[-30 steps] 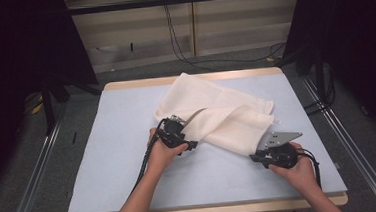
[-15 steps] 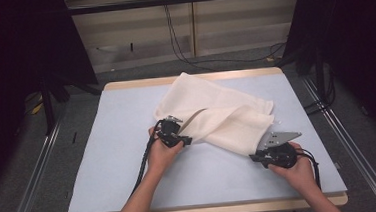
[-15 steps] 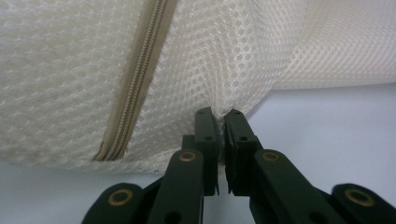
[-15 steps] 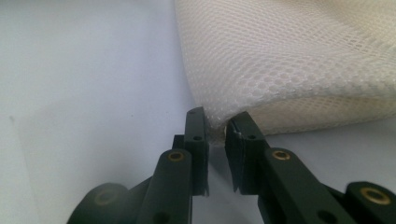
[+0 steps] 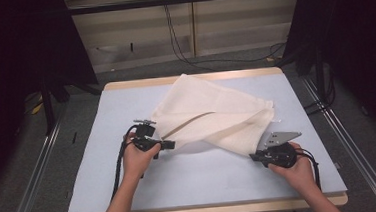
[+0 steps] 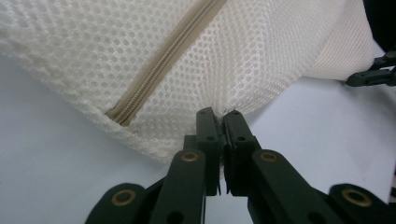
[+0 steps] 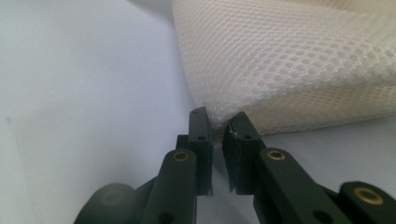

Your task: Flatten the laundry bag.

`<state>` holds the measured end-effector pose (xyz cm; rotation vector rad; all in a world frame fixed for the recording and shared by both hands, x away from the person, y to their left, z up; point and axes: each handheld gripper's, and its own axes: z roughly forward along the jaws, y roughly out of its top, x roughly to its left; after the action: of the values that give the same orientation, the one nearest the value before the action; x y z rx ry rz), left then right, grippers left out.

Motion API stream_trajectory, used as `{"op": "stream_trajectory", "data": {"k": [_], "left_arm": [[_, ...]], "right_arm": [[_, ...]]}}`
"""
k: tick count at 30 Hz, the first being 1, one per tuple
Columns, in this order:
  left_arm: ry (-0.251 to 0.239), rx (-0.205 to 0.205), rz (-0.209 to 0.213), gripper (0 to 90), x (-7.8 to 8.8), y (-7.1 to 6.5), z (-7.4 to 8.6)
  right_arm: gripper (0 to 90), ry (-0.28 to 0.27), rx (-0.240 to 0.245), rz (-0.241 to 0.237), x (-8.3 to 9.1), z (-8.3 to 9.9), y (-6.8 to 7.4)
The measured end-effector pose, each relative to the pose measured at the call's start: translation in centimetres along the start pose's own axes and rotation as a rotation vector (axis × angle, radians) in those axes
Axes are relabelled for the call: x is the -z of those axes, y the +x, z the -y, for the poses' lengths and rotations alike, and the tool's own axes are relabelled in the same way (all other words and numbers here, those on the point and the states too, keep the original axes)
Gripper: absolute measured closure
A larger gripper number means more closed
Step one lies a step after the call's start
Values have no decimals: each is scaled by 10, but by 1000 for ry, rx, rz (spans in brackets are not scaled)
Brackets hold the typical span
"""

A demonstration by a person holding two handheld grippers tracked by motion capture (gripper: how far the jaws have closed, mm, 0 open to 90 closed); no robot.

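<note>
The cream mesh laundry bag [image 5: 217,119] is lying across the middle of the pale blue mat [image 5: 102,127]. The left gripper [image 6: 219,114] is pinching its zipper-side edge, jaws clamped together; the right gripper [image 7: 217,123] is nipping the opposite corner.

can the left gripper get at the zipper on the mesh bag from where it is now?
Probably not right away: the left gripper is shut on the mesh bag edge. The zipper lies exposed just beside it, nothing covering it, so it would have to let go first.
</note>
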<state>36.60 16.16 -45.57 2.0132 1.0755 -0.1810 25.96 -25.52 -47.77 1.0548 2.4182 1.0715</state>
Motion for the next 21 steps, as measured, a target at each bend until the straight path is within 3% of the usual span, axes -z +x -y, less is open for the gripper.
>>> {"op": "stream_trajectory", "data": {"k": [6, 15, 21], "left_arm": [[-28, 40, 9, 868, 20, 12, 14], [-44, 76, -16, 867, 43, 26, 32], [-29, 82, -16, 867, 47, 29, 35]], "right_arm": [[825, -7, -6, -6, -1, 1, -2], [843, -5, -20, 20, -1, 0, -5], [845, -12, -31, 17, 0, 1, -10]]}}
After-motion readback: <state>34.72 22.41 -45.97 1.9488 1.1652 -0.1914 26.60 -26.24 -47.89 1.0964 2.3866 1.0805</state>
